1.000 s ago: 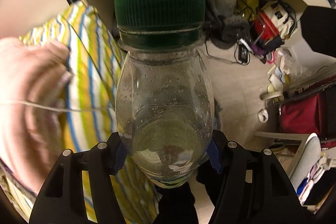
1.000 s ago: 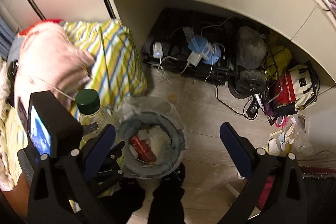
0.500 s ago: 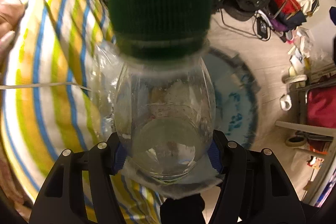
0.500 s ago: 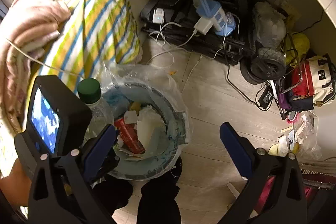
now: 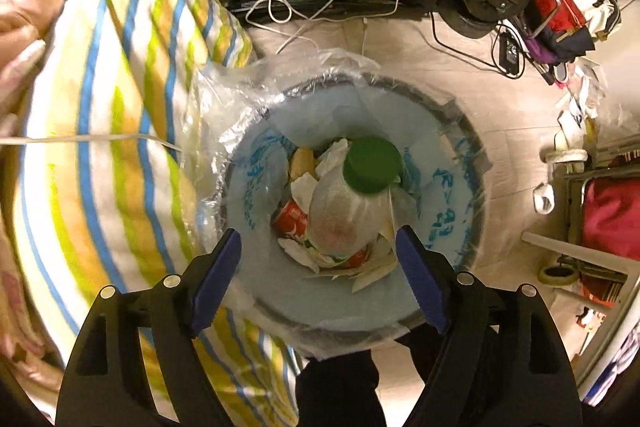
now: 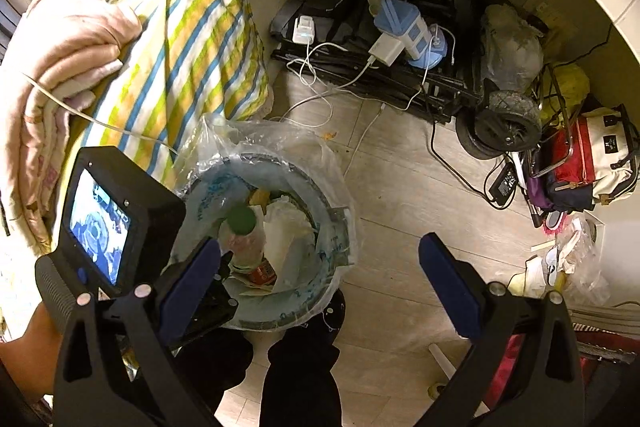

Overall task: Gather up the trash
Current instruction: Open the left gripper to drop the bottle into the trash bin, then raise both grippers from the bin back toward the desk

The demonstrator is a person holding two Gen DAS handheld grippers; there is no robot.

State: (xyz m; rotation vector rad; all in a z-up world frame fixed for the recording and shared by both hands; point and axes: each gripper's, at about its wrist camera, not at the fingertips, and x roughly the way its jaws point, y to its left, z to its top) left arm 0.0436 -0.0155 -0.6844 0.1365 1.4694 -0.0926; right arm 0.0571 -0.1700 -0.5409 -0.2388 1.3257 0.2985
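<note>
Bottle was in the bin when I looked: clear plastic, green cap up, standing among crumpled paper and a red can. It sat free of my left tongs, which hung directly over the bin mouth with the jaws spread wide and nothing between the blue pads. So I judged this item delivered.

Right tongs were also wide apart and empty, held over bare floor just beside the bin. From that camera the bottle showed against the near wall of the liner.

Left to do, as I read it: more loose litter. A heap of scraps and plastic wrap lay on the floor well to the right, near a red and white bag. I could not tell which of that was trash. The striped bedding beside the bin held nothing obvious to collect
</note>
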